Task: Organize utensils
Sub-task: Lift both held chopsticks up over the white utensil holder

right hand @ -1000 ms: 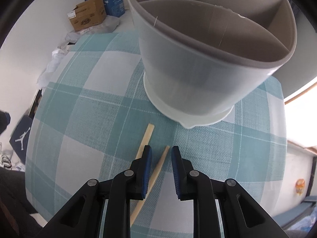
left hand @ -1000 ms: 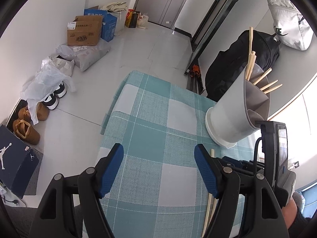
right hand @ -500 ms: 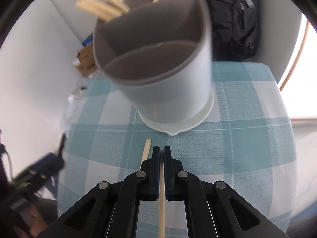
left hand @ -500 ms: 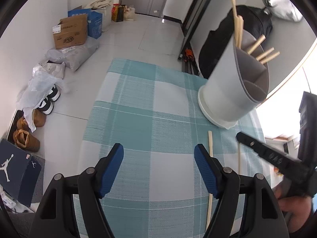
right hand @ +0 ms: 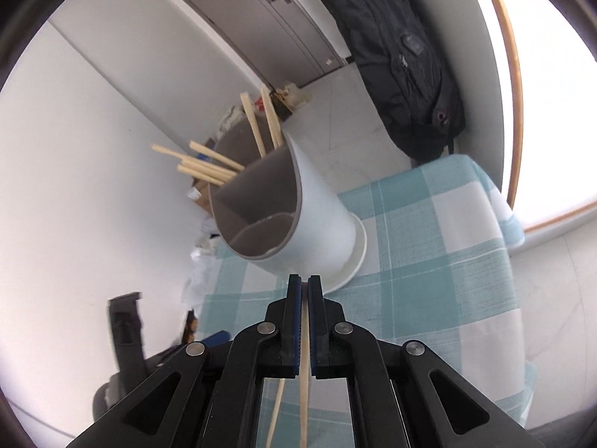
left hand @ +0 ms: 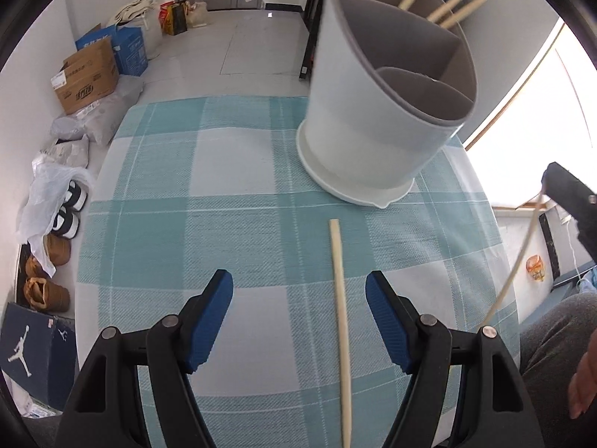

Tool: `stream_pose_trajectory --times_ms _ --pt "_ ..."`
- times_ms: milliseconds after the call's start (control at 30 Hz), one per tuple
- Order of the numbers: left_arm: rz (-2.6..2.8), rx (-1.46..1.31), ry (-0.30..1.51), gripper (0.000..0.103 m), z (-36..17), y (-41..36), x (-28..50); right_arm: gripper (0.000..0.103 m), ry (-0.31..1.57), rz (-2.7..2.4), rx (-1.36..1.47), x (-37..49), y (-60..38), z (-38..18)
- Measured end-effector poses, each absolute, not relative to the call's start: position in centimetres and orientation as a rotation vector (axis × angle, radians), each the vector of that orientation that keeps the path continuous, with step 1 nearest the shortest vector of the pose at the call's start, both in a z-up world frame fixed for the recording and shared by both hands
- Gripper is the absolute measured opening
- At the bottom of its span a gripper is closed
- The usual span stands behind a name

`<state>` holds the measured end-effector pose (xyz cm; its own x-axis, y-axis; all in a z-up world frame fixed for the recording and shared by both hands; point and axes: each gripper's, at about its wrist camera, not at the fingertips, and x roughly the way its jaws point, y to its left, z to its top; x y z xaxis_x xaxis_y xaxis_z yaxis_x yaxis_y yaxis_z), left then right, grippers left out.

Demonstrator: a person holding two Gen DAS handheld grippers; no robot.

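Chopstick (right hand: 305,339) clamped in right gripper (right hand: 304,291); left gripper (left hand: 298,291) jaws apart, empty.

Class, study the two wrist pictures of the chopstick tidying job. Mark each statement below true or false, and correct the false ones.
1. The right tool is shut on a chopstick. True.
2. The left tool is gripping a chopstick. False: its jaws stand open, and the loose chopstick lies on the cloth between them, untouched.
3. The holder lies on its side. False: it stands upright on its base.
4. Several chopsticks already stand in the holder's back compartments. True.
5. The holder's nearest compartment is full. False: no chopsticks show in it.
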<state>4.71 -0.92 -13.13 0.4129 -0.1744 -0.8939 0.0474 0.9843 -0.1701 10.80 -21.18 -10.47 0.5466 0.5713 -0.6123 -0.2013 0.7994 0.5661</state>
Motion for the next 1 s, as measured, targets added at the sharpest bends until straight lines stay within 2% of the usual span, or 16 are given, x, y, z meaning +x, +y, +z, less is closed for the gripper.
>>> stream_pose_trajectory --times_ms 600,633,700,767,867,933,1000 --pt "-0.104 -0.044 1.229 0.068 -15.2 -2.6 7.5 0.002 0.791 0.502 0.571 8.6 -26.5 -10.0" --pt "-0.107 -0.038 1.233 0.066 -15.3 -2.6 7.8 0.002 0.787 0.502 0.572 8.6 -26.6 -9.9" --pt "-0.120 -0.014 1.248 0.049 -15.5 -3.3 8.1 0.002 0.779 0.503 0.584 8.5 -26.9 -9.8" --pt "-0.129 0.004 1.268 0.039 -15.7 -3.8 8.4 0.002 0.779 0.499 0.594 8.5 -27.2 -9.8" --pt "-0.123 0.033 1.274 0.030 -15.8 -4.2 8.5 0.002 0.773 0.495 0.601 8.3 -27.5 -9.6" --pt "-0.120 0.038 1.276 0.029 -15.7 -4.3 8.6 0.002 0.764 0.494 0.597 8.2 -27.6 -9.4" --pt "-0.121 0.041 1.278 0.020 -15.7 -4.4 8.5 0.002 0.758 0.493 0.591 8.1 -27.6 -9.3"
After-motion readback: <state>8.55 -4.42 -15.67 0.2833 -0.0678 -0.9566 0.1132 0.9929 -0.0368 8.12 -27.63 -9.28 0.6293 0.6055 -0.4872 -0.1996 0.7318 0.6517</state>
